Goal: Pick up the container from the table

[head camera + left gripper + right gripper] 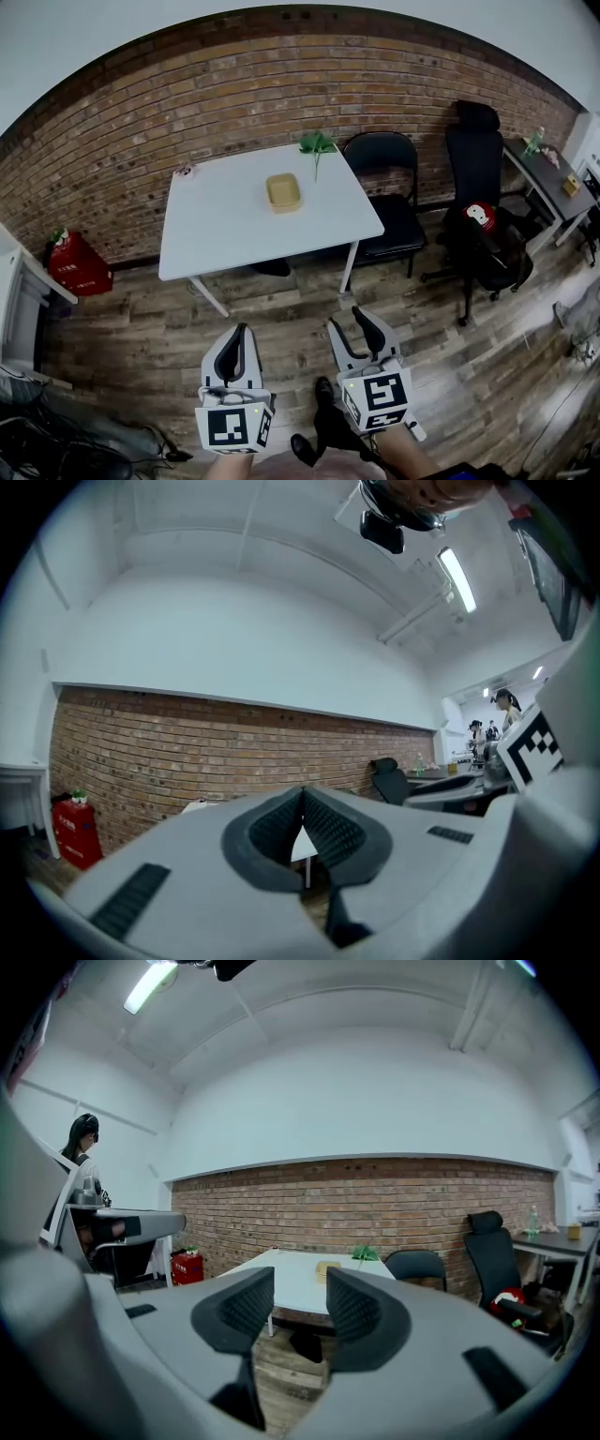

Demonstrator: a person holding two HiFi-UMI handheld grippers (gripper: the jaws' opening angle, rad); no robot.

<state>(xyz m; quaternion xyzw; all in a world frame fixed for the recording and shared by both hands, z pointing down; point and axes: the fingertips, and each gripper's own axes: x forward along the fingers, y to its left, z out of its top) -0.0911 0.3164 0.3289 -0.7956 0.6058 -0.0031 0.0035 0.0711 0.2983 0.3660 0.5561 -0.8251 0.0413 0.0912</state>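
— The table (pixel 225 234)?
— Smooth, matt white top. The container (pixel 283 192) looks like dull tan plastic.
— And behind?
— Rough brick wall (pixel 187 94); the floor (pixel 487 375) is grained wood planks.

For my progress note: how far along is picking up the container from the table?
Done: nothing yet; the container sits on the table. In hand: both grippers hang short of the table, left gripper with jaws together, right gripper with jaws apart, both empty. Remaining: reach, grasp, lift.
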